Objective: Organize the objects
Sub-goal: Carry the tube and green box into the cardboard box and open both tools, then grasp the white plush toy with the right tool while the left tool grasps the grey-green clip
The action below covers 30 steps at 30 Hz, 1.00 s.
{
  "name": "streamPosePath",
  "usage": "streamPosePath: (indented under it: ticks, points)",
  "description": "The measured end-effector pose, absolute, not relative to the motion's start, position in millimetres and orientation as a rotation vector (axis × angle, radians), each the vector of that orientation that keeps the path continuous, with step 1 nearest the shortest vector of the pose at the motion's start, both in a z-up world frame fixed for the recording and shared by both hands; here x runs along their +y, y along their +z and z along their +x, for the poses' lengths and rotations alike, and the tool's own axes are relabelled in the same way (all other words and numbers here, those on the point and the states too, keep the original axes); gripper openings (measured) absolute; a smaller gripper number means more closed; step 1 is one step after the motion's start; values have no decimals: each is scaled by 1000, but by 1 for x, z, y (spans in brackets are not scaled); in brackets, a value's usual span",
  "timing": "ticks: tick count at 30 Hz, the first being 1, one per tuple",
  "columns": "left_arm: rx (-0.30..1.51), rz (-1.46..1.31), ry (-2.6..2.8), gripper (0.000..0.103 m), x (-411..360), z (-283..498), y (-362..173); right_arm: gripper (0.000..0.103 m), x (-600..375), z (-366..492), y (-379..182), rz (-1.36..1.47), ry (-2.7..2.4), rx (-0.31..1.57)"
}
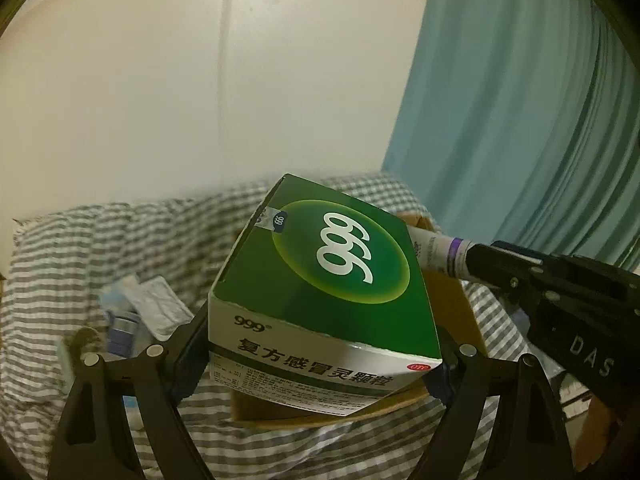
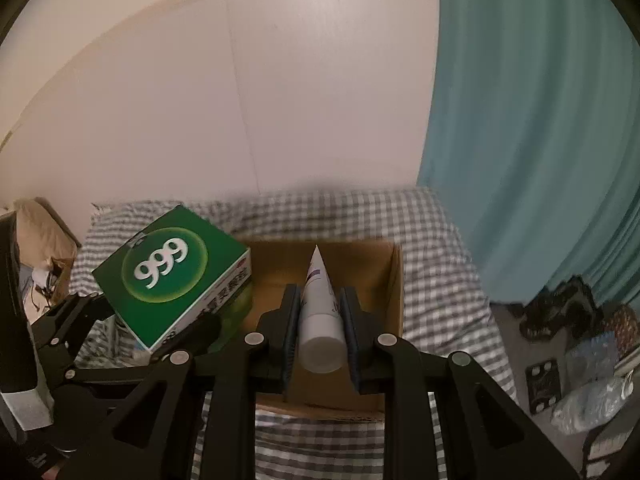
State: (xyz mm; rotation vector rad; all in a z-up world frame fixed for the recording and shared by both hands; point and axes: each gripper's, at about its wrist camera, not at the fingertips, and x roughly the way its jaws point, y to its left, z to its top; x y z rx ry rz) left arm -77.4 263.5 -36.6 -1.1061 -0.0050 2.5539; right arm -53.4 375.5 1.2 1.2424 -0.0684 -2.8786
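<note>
My left gripper point(image 1: 320, 344) is shut on a green and white 999 medicine box point(image 1: 332, 276), held above the left part of an open cardboard box point(image 1: 460, 320) on the bed. In the right wrist view the medicine box point(image 2: 172, 276) hangs at the cardboard box's point(image 2: 384, 276) left edge. My right gripper point(image 2: 320, 320) is shut on a white tube with purple print point(image 2: 320, 312), cap toward the camera, held over the cardboard box's inside. The tube point(image 1: 440, 254) and the right gripper also show at the right of the left wrist view.
The cardboard box lies on a grey and white checked bedsheet point(image 2: 440, 240). Small packets and blister packs point(image 1: 140, 312) lie on the sheet to the left. A white wall point(image 1: 200, 100) is behind, a teal curtain point(image 2: 540, 140) at right. Bags and clutter point(image 2: 580, 360) lie on the floor at right.
</note>
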Motion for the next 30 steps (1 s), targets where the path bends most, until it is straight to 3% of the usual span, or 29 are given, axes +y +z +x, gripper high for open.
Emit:
streamPosePath:
  ticks: [5, 8, 10, 12, 14, 22, 30]
  points:
    - [-27, -1147, 2503, 92, 271, -89, -57, 20, 387, -55, -26, 1296, -2839, -163]
    - [-91, -1174, 2491, 103, 256, -96, -61, 20, 398, -54, -34, 1302, -2850, -214]
    - [-120, -1170, 2501, 103, 249, -92, -57, 23, 409, -54, -33, 1291, -2850, -300]
    - [-134, -1169, 2509, 103, 242, -92, -50, 51, 415, -57, -25, 1271, -2870, -346]
    - [-132, -1160, 2528, 103, 236, -90, -40, 60, 419, -53, -17, 1236, -2899, -376]
    - [-62, -1050, 2652, 103, 165, -65, 7, 64, 386, -35, 27, 1099, -2931, -298]
    - [-49, -1028, 2806, 103, 55, -45, 13, 65, 309, -13, 56, 969, -2888, -130]
